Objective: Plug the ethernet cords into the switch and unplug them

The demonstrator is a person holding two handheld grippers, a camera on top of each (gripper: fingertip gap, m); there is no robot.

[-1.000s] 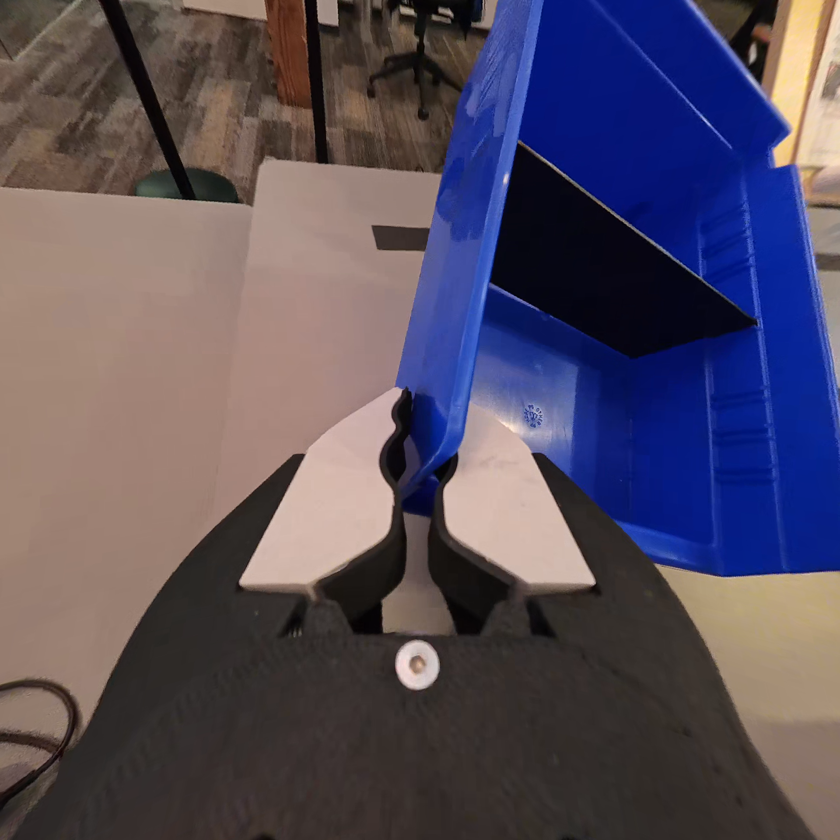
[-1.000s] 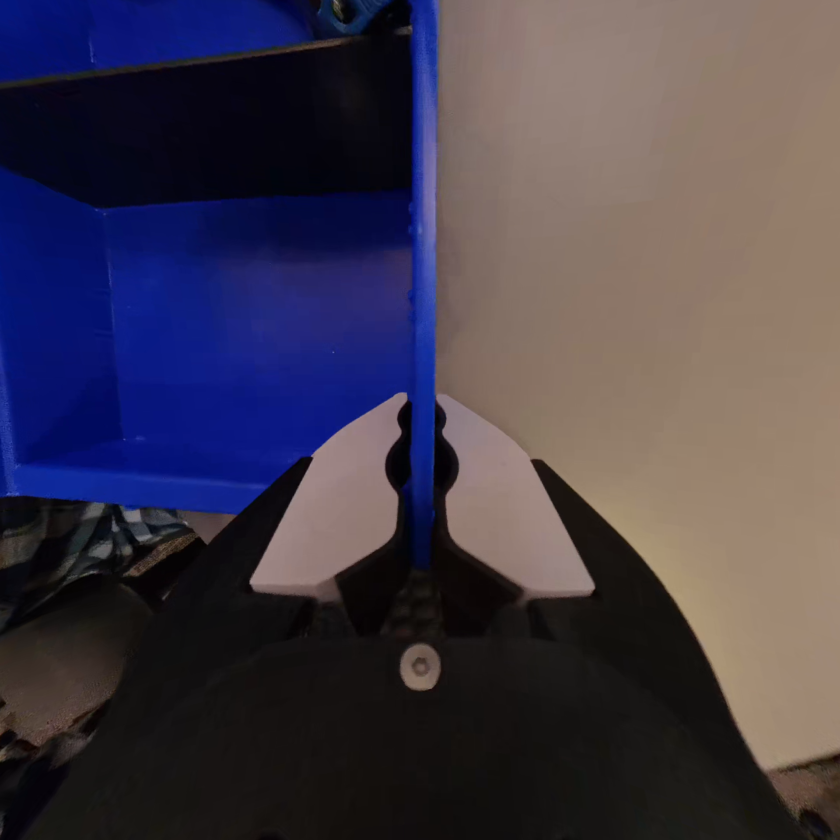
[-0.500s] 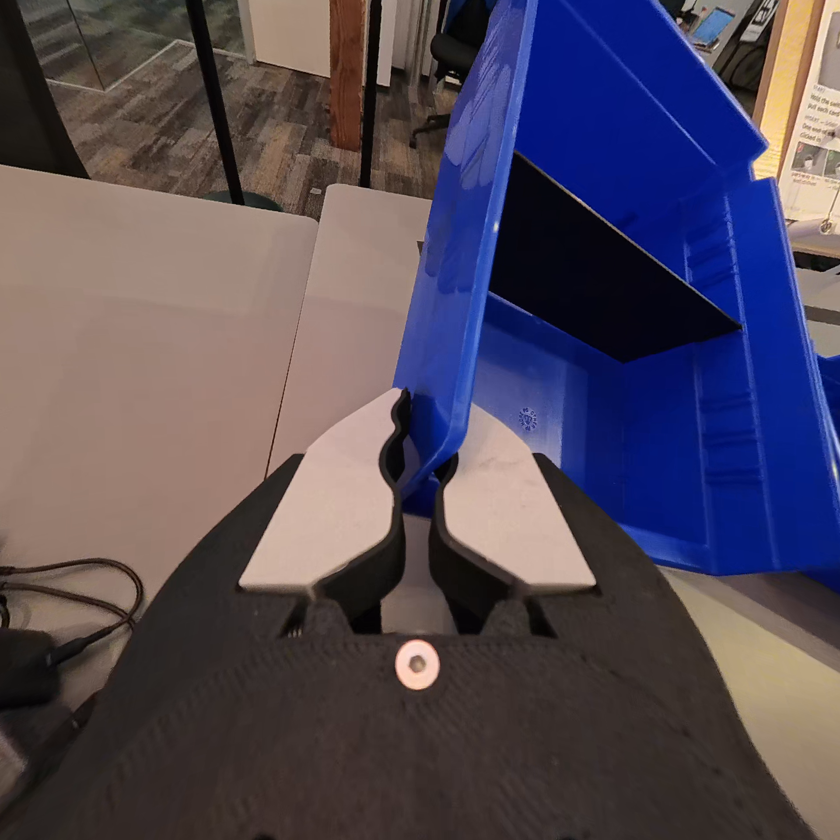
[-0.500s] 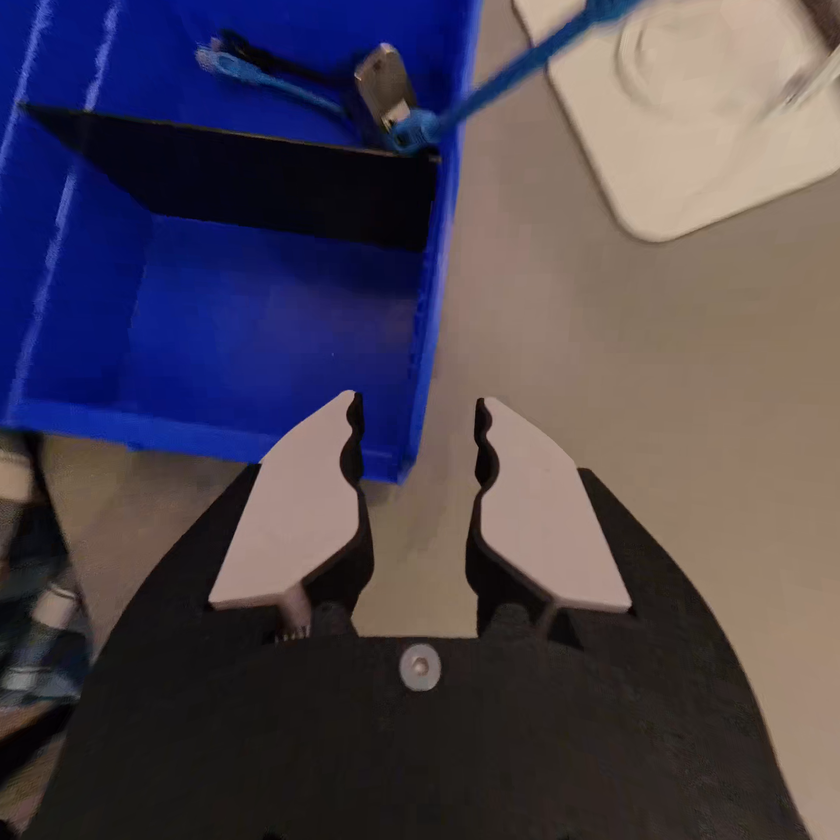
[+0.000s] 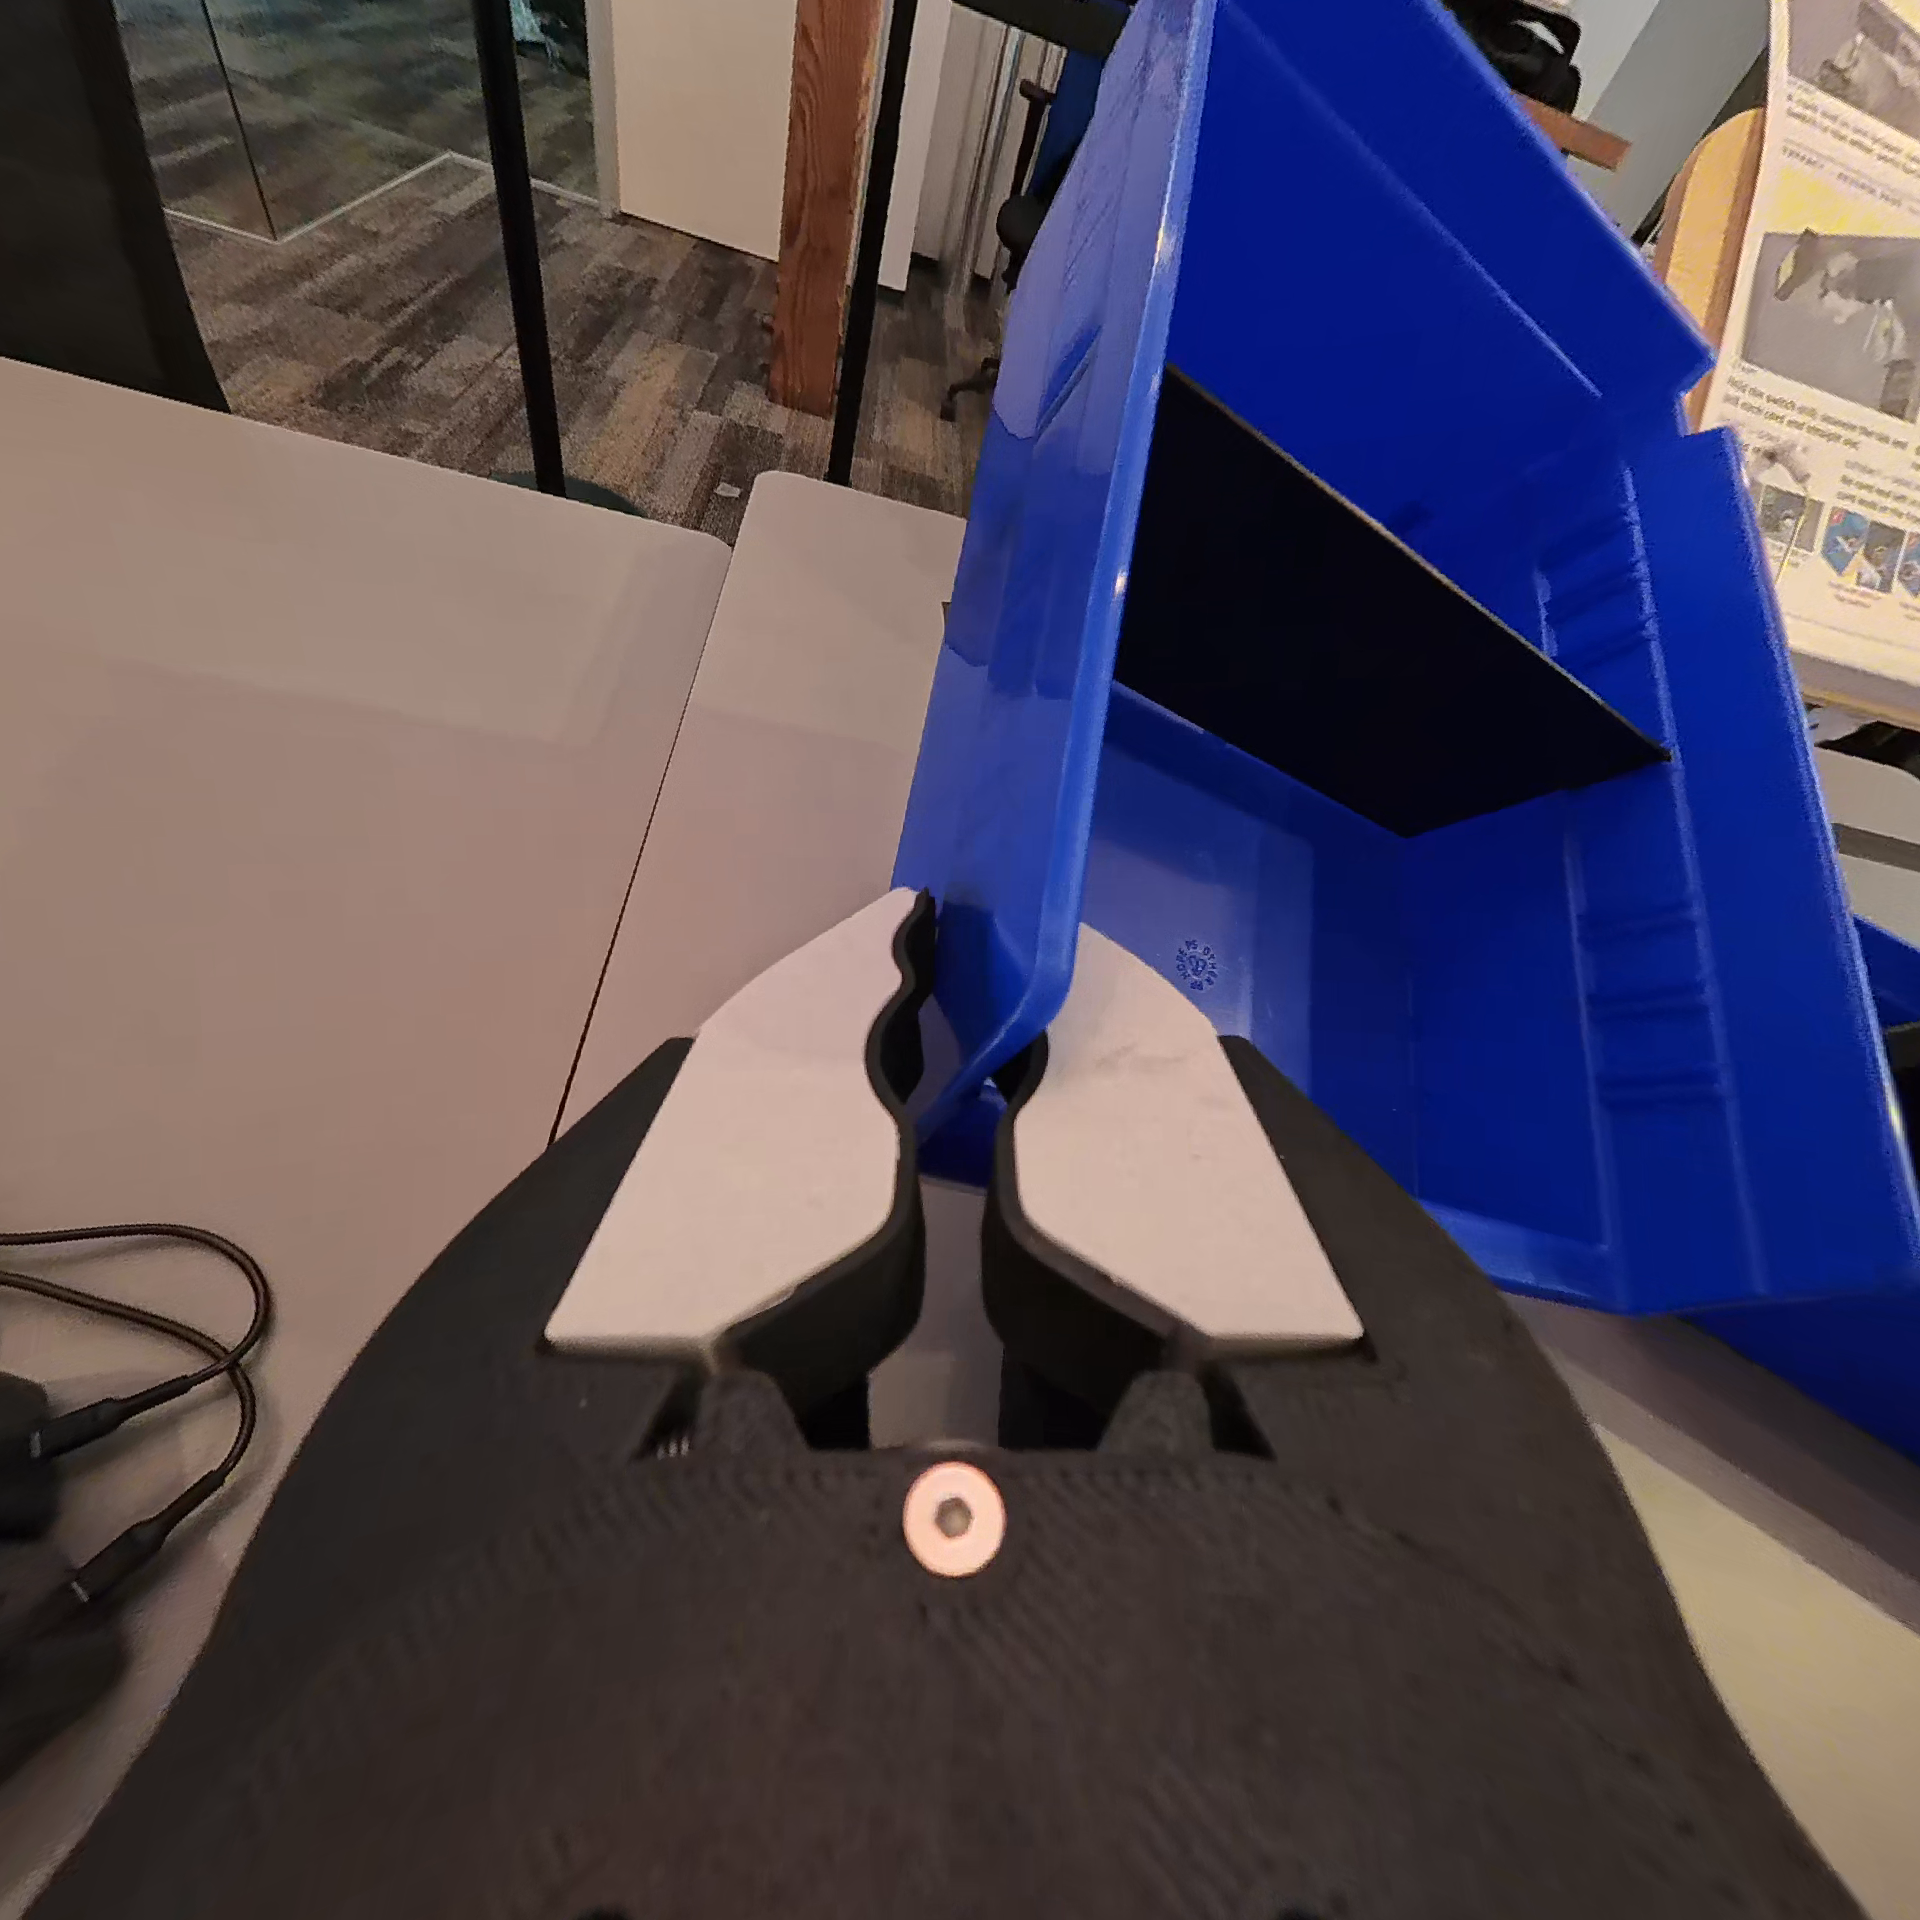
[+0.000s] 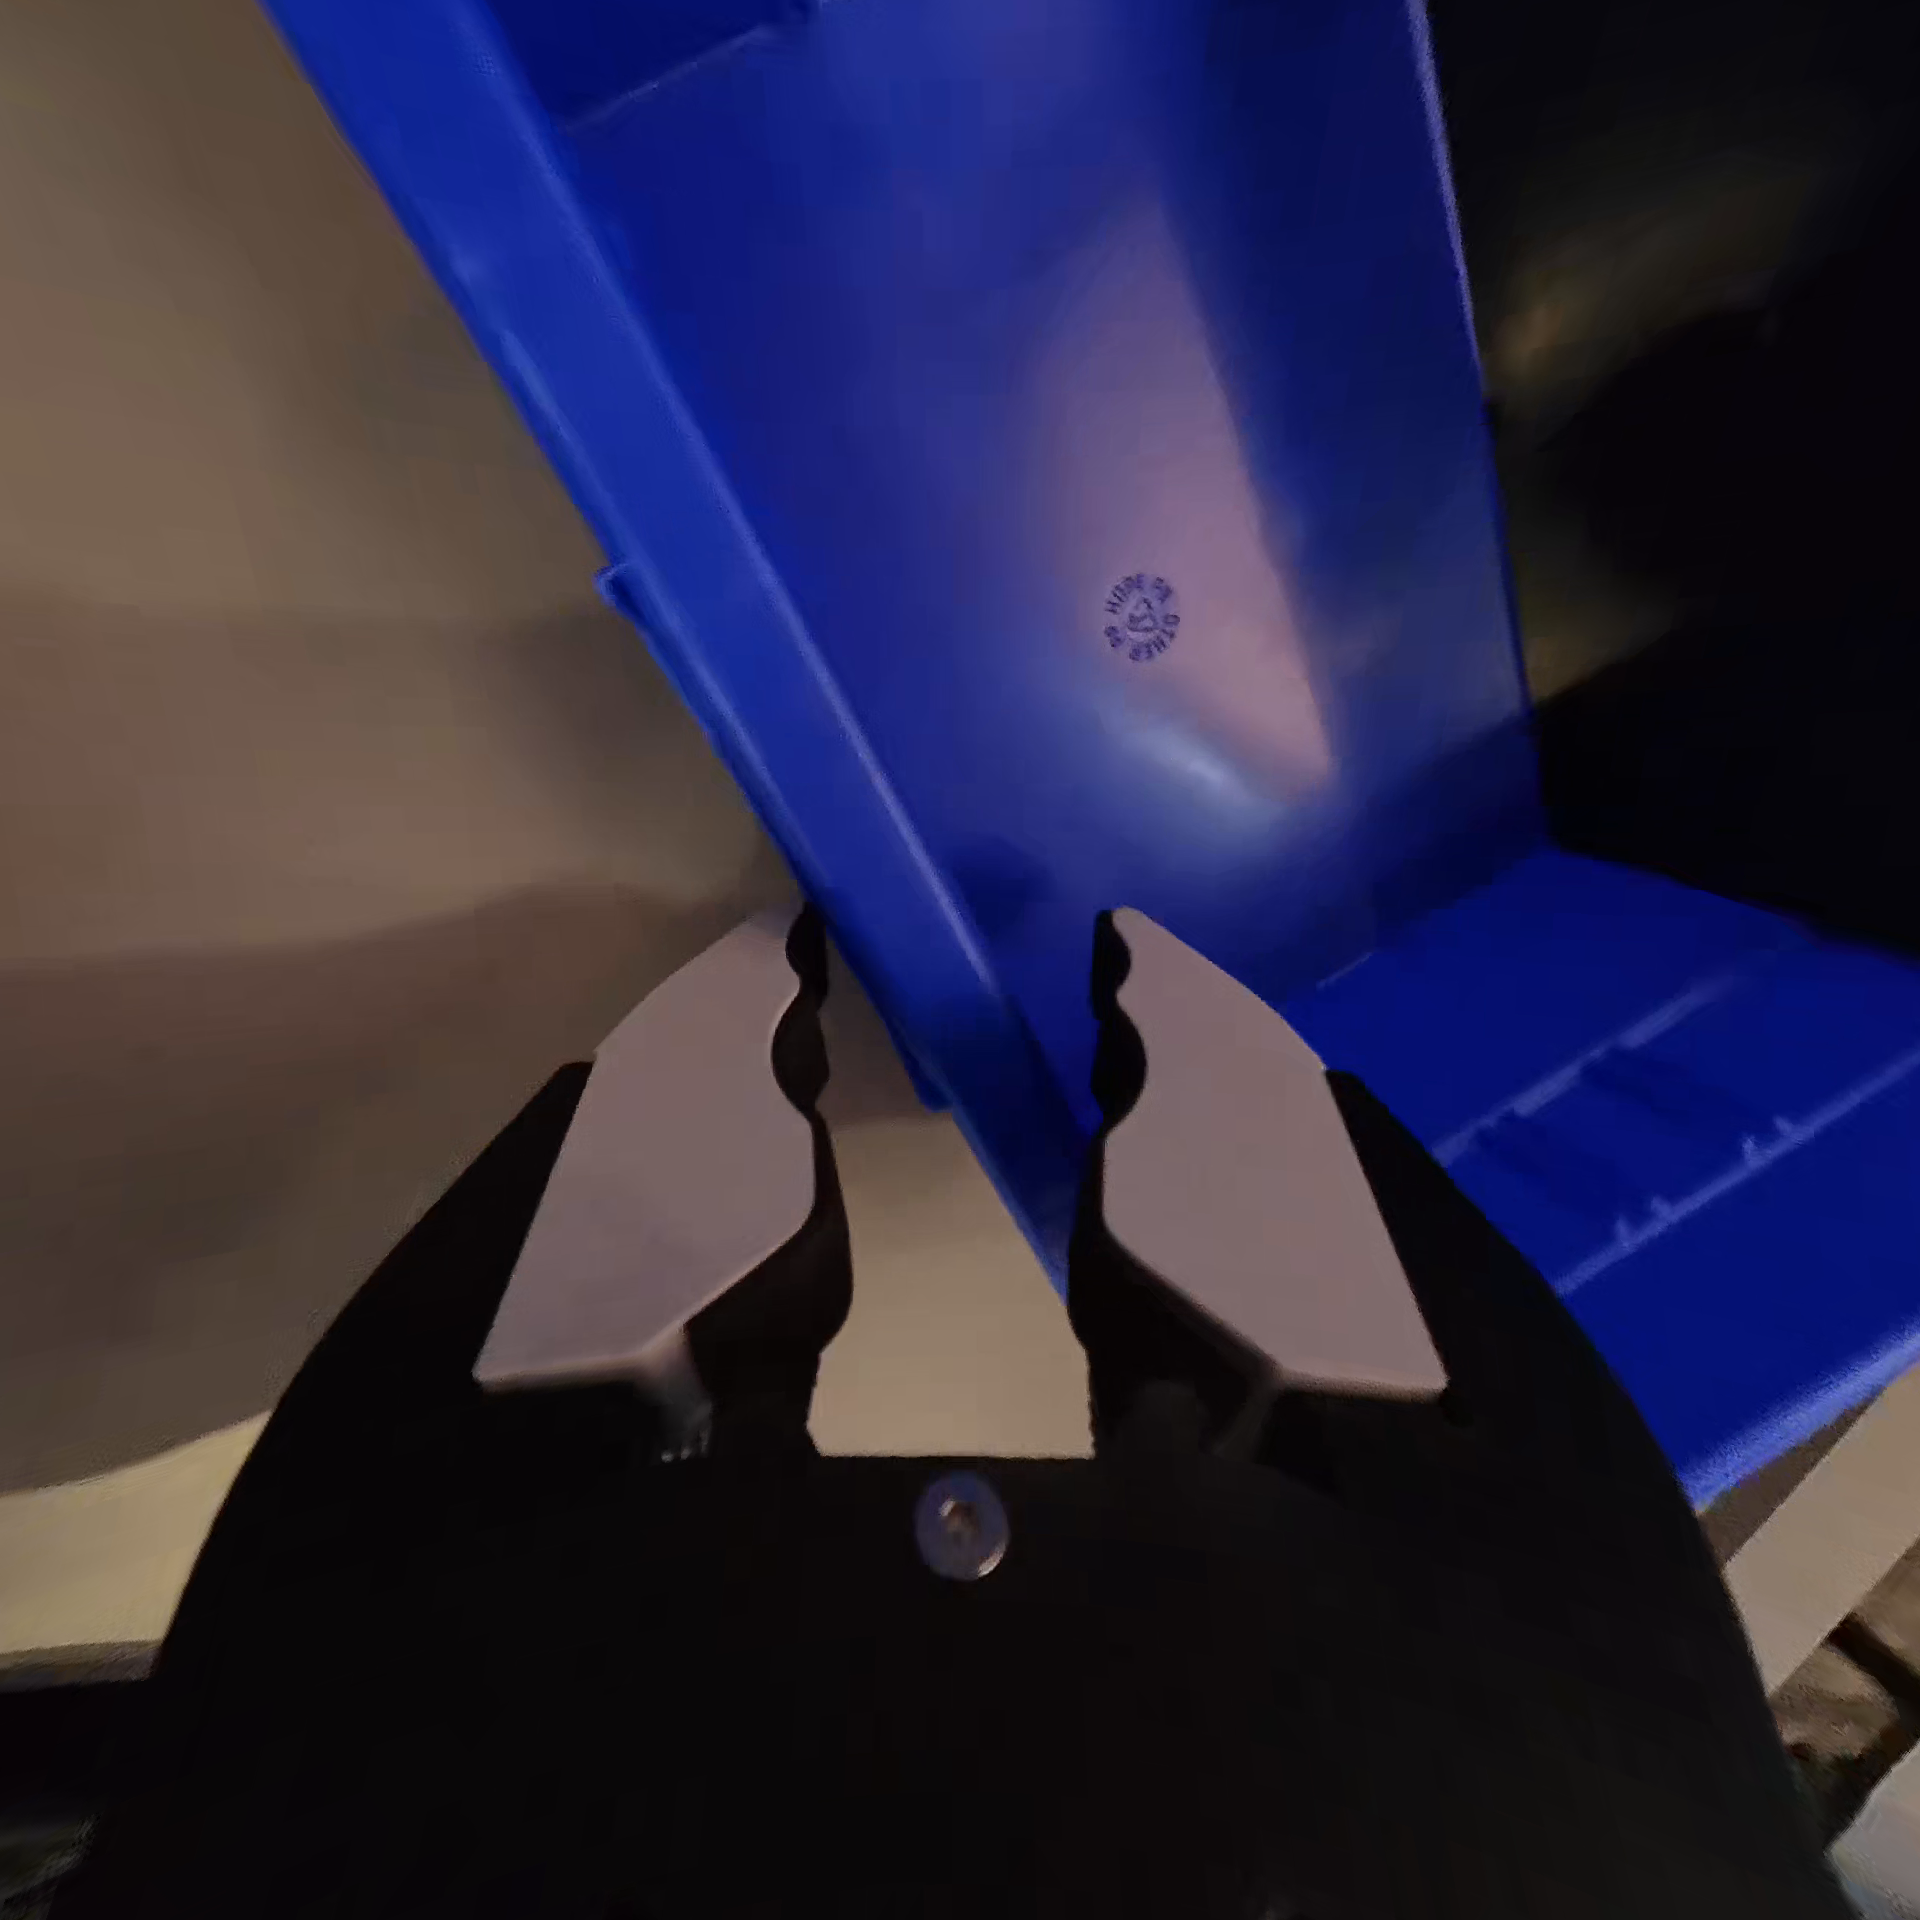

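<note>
Glossy blue plastic bin (image 5: 1299, 312); matt table (image 5: 312, 779)

We see a bright blue bin (image 5: 1299, 312) with a flat black divider (image 5: 1351, 644) across its inside, and a second blue bin (image 5: 1870, 1351) of the same shade behind it. The table (image 5: 312, 779) is a plain pale beige-grey, with a dark thin seam between its panels. Thin black cables (image 5: 187, 1351) lie near its left edge. The left gripper (image 5: 971, 997) has a matte black body and light grey finger faces edged in black; the right gripper (image 6: 956, 997) has the same colours. Beyond the table, the floor (image 5: 436, 312) has a patchy brown-and-grey pattern, crossed by a brown wooden post (image 5: 821, 187) and black poles (image 5: 520, 239).
</note>
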